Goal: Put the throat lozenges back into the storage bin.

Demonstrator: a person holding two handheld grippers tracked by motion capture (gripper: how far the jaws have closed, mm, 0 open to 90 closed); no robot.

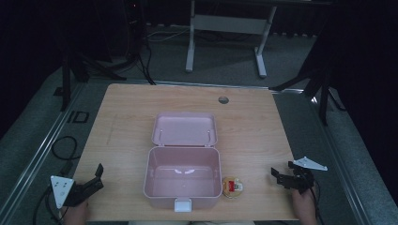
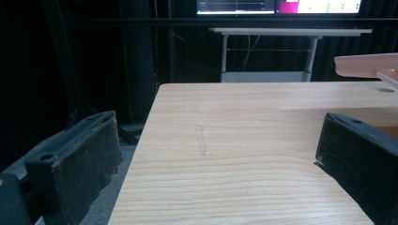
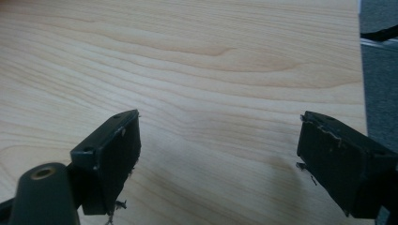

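A pink plastic box [image 1: 183,180] stands open in the middle of the wooden table [image 1: 253,126], its lid [image 1: 184,129] laid back flat behind it. A small round packaged snack [image 1: 233,187] lies just right of the box near the front edge. My left gripper [image 1: 97,176] is at the table's front left corner, open, nothing between its jaws; its own view looks along the bare tabletop [image 2: 244,140] with the box lid's edge [image 2: 366,65] at far right. My right gripper [image 1: 278,175] hovers at the front right, open over bare wood [image 3: 211,93].
A round cable hole [image 1: 223,100] sits near the table's far edge. Beyond the table stand a white desk frame [image 1: 225,28] and dark stands [image 1: 324,89] on a grey floor. Cables [image 1: 63,147] lie on the floor at left.
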